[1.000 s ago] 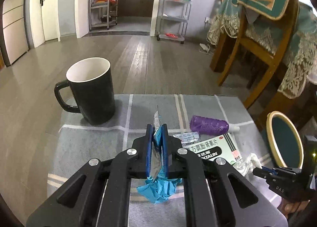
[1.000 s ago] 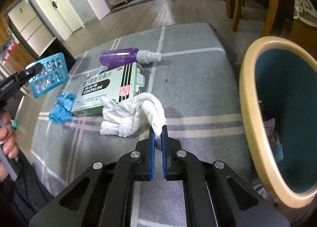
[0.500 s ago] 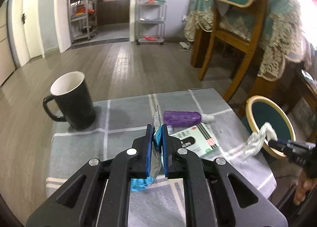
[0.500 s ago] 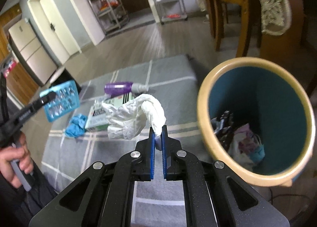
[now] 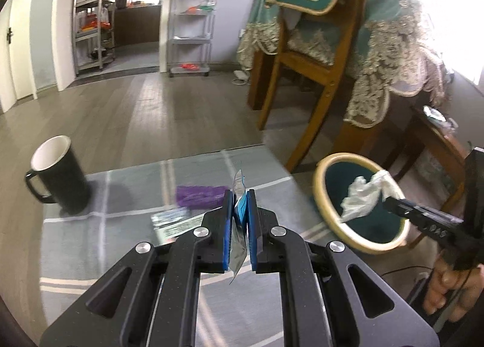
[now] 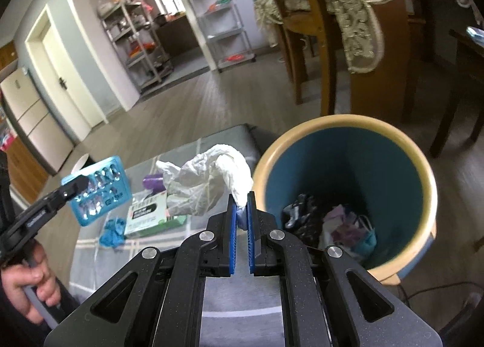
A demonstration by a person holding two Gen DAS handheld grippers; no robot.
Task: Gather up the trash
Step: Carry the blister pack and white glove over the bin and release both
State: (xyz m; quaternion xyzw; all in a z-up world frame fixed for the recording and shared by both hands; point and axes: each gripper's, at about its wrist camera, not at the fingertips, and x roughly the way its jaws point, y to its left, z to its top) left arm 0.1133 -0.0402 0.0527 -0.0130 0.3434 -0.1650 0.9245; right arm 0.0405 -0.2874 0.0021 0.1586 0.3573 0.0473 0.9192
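My left gripper (image 5: pixel 240 198) is shut on a blue pill blister pack (image 5: pixel 241 210), held edge-on above the grey checked table; the pack shows flat in the right wrist view (image 6: pixel 98 189). My right gripper (image 6: pixel 240 201) is shut on a crumpled white tissue (image 6: pixel 208 183) and holds it beside the rim of the trash bin (image 6: pixel 348 123), which is teal inside with a cream rim and has trash at the bottom. In the left wrist view the tissue (image 5: pixel 363 195) hangs over the bin (image 5: pixel 320 195).
On the grey checked table (image 5: pixel 121 244) stand a black mug (image 5: pixel 57 177), a purple spray bottle (image 5: pixel 199 195), a green-white medicine box (image 6: pixel 151 216) and a crumpled blue wrapper (image 6: pixel 113 232). A wooden chair (image 5: pixel 308 74) and cloth-covered table stand behind the bin.
Both grippers rose and swung right toward the bin. The tissue went from beside the bin to over its rim. The blister pack stayed gripped.
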